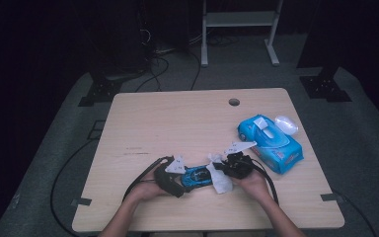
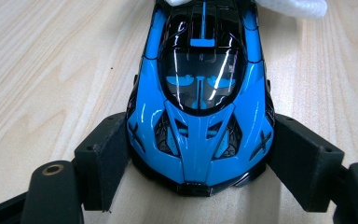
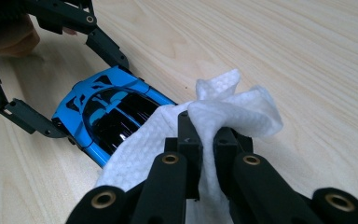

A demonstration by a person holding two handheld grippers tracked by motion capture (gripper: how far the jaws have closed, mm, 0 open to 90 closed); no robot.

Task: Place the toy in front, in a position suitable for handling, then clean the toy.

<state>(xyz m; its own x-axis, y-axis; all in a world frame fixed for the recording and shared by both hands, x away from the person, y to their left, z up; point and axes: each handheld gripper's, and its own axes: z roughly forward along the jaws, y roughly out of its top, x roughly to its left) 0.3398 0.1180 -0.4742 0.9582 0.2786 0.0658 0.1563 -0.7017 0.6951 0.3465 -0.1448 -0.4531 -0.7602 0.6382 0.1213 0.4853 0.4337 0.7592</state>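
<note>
Pale wooden desk (image 1: pixel 177 123) carries a blue toy sports car (image 1: pixel 197 175) near its 6 o'clock edge. Left gripper (image 2: pixel 198 154) clamps the car's nose; right gripper (image 3: pixel 207 144), at the car's 3 o'clock, pinches a white wipe (image 3: pixel 233 105) on its tail. Blue wipes pack (image 1: pixel 271 140) lies toward 2 o'clock.

Wipe (image 1: pixel 221 181) lies on toy car (image 1: pixel 198 176) (wipes pack (image 1: pixel 270 142) right).

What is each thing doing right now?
Blue toy car: on its wheels, clamped at the nose.
Left hand-held gripper: shut on the car.
Right hand-held gripper: shut on the wipe.
White wipe: crumpled, draped on the car.
Wipes pack: lid open.
</note>
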